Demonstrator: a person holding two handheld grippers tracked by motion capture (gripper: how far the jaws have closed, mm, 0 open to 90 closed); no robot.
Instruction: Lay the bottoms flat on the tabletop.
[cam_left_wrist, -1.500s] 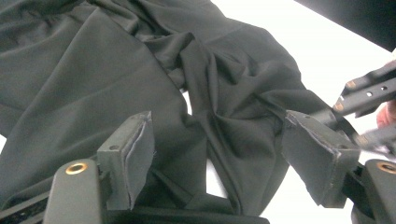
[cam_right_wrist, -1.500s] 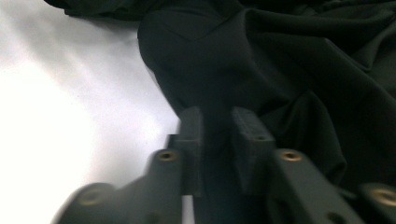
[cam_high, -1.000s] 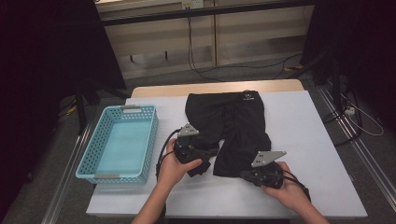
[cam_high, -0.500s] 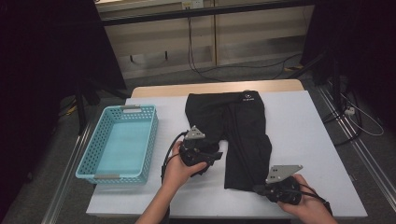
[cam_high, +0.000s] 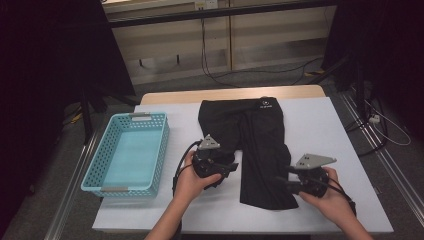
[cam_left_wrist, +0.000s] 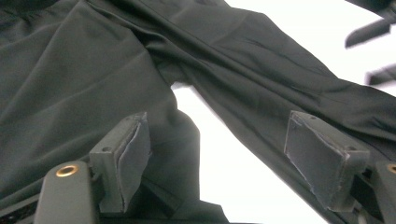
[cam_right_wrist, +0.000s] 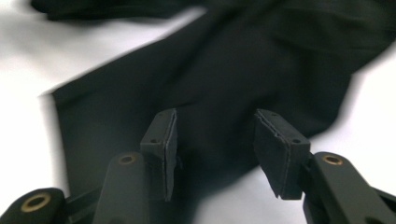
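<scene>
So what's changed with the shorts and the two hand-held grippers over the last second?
The right hand-held gripper dragged the right leg of the black shorts toward the near table edge, straightening it out. Its jaws have just been opening, and the leg now lies flat, no longer pinched. The left hand-held gripper stayed open by the left leg; the blue basket didn't move.

The table (cam_high: 320, 125) was covered with a white sheet, and its wooden edge showed at the far side. A grey carpet floor (cam_high: 280, 75) lay behind it, with black cables (cam_high: 210, 60) crossing it. Pale wooden panels (cam_high: 260, 35) stood at the back. Dark curtains (cam_high: 45, 75) hung on both sides. Metal rails (cam_high: 370, 145) ran along the floor.
</scene>
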